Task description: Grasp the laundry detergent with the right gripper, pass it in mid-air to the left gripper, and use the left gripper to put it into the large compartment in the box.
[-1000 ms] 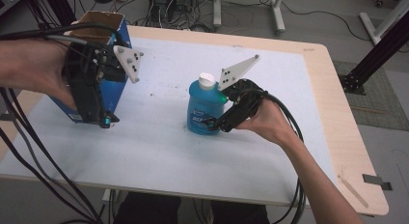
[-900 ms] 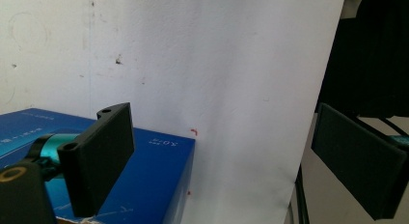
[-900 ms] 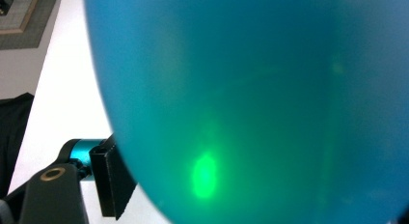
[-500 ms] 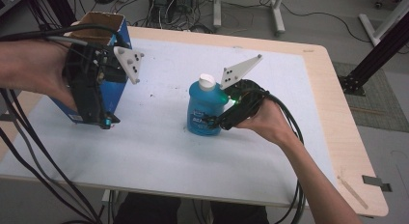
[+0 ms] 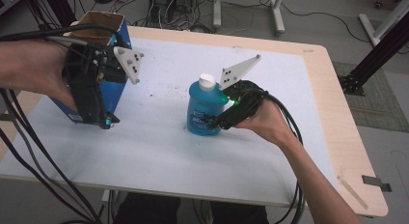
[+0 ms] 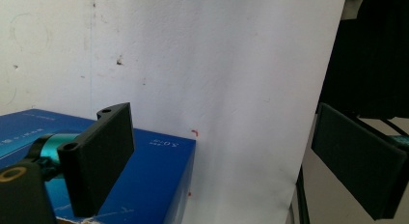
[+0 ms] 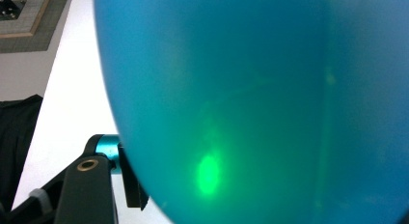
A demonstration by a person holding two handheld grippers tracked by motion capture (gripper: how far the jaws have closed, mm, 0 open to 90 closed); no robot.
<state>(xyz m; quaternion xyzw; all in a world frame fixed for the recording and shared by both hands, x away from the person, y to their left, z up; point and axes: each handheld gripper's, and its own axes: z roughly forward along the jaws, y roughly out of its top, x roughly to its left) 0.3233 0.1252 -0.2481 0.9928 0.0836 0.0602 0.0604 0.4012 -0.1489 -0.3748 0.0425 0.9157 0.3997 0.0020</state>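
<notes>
White table sheet point(image 5: 159, 151), perhaps speckled

The blue box point(image 6: 144, 185) and blue bottle point(image 5: 205, 108) carry print too small to read.

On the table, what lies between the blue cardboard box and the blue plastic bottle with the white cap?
Nothing: in the high view, only bare white table cover lies between the blue cardboard box and the blue plastic bottle.
</notes>
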